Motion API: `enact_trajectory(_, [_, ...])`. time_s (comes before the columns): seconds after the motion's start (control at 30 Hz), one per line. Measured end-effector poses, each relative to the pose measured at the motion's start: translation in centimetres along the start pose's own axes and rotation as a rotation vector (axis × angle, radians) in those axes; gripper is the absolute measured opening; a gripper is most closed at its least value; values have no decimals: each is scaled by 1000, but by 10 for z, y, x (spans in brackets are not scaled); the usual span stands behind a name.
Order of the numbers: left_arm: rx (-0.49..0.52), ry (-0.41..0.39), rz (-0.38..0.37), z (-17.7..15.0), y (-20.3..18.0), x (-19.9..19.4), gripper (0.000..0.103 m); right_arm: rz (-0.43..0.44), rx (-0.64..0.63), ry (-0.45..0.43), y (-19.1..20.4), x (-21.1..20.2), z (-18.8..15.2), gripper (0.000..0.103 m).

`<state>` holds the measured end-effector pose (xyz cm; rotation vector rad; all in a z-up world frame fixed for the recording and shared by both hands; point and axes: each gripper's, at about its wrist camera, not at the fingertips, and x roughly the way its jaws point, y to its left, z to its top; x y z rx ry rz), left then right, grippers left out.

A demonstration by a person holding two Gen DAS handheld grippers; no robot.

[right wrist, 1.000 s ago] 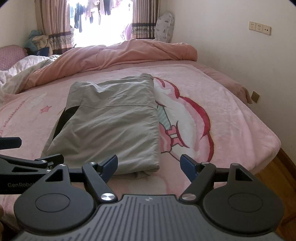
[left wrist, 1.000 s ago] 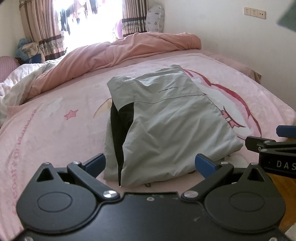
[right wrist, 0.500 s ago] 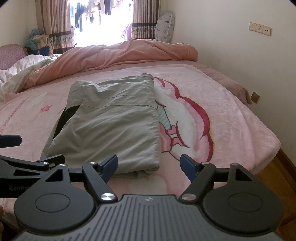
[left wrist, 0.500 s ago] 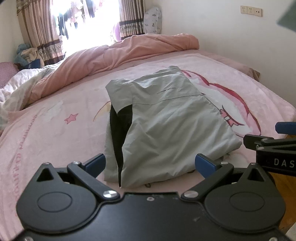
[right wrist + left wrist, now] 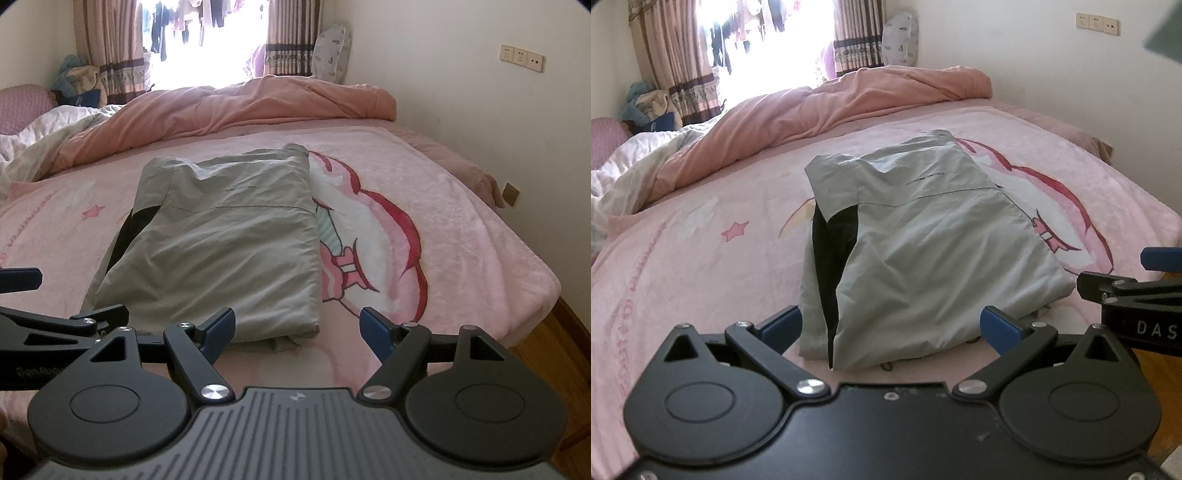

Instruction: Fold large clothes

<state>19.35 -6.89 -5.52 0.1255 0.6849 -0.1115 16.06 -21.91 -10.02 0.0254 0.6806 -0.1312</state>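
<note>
A: The left hand-held gripper (image 5: 892,330), black with blue pads, fills the lower part of the left wrist view. Its jaws stand spread wide with nothing between the pads; the blue fingertips (image 5: 783,326) sit in front of the near hem of the garment without pressing on it.

B: And the right hand-held gripper (image 5: 297,328)?

A: Likewise spread and empty, at the bottom of the right wrist view. Its left pad lies over the near right corner of the garment in the picture; whether it touches the cloth cannot be told. The left unit's arm shows at the lower left edge of that same view.

B: Where is the task's thing?

A: The folded pale grey-green jacket (image 5: 923,236) with a black inner panel lies in the centre of the left wrist view, centre-left in the right wrist view, flat on the pink fleece cartoon-print blanket (image 5: 443,236) that covers the bed. It forms a rough rectangle, long axis running away from the cameras, with the black panel open along its left edge.

B: What surrounds it?

A: A rumpled salmon-pink duvet (image 5: 849,99) crosses the upper middle of the frame, beyond the jacket and apart from it. A white quilt (image 5: 624,177) is bunched at the left edge. Striped curtains (image 5: 288,40) flank a bright window at the top, and wall sockets (image 5: 521,57) sit at the upper right.
</note>
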Motion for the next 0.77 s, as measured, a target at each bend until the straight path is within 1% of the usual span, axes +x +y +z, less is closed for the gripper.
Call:
enact_trajectory(0.53, [-14, 24, -5, -4, -1, 8, 103, 10, -22, 19, -9, 5, -1, 90])
enact_trajectory(0.77, [-15, 17, -12, -5, 0, 8, 103, 9, -22, 13, -9, 7, -1, 90])
